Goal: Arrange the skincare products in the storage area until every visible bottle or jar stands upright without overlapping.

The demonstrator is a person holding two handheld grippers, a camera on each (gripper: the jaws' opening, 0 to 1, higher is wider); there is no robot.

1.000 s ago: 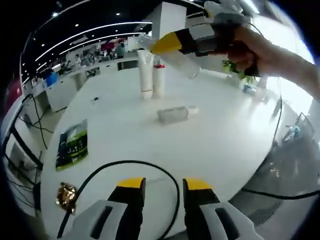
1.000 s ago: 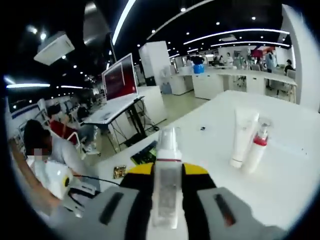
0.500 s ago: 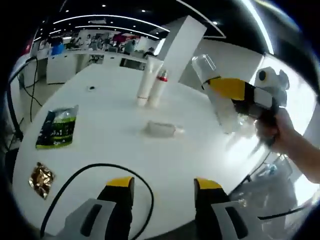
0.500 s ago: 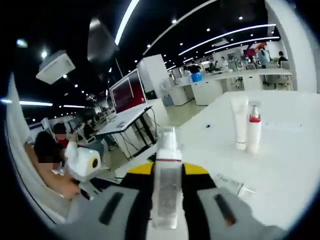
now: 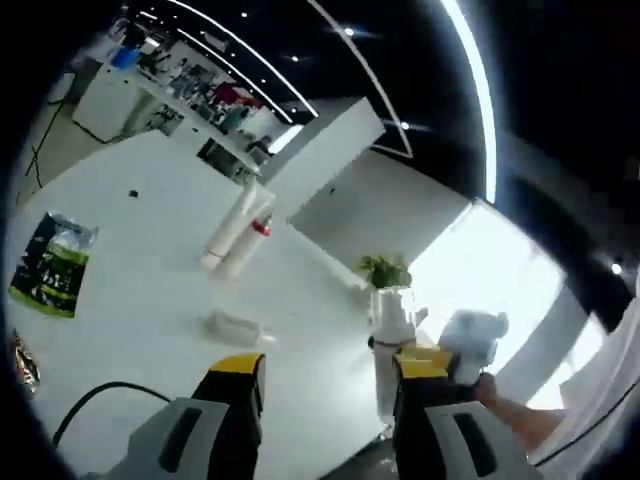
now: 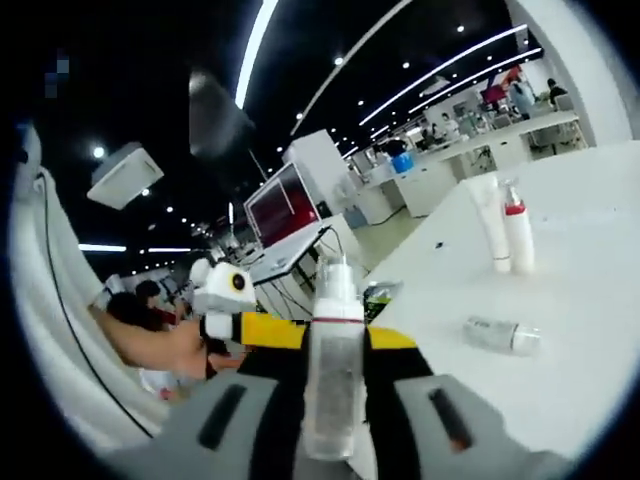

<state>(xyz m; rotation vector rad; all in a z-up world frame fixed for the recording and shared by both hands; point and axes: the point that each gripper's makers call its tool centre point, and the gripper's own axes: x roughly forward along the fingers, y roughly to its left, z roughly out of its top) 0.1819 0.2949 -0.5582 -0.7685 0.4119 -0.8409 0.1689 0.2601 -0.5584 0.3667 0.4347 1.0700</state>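
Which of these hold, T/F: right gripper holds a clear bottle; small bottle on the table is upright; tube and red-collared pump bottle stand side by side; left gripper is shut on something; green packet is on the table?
1. The right gripper holds a clear bottle. True.
2. The small bottle stands upright. False: it lies on its side on the table.
3. The white tube and red-collared pump bottle stand side by side. True.
4. The left gripper is shut on something. False: its jaws are apart, holding nothing.
5. A green packet lies on the table. True.
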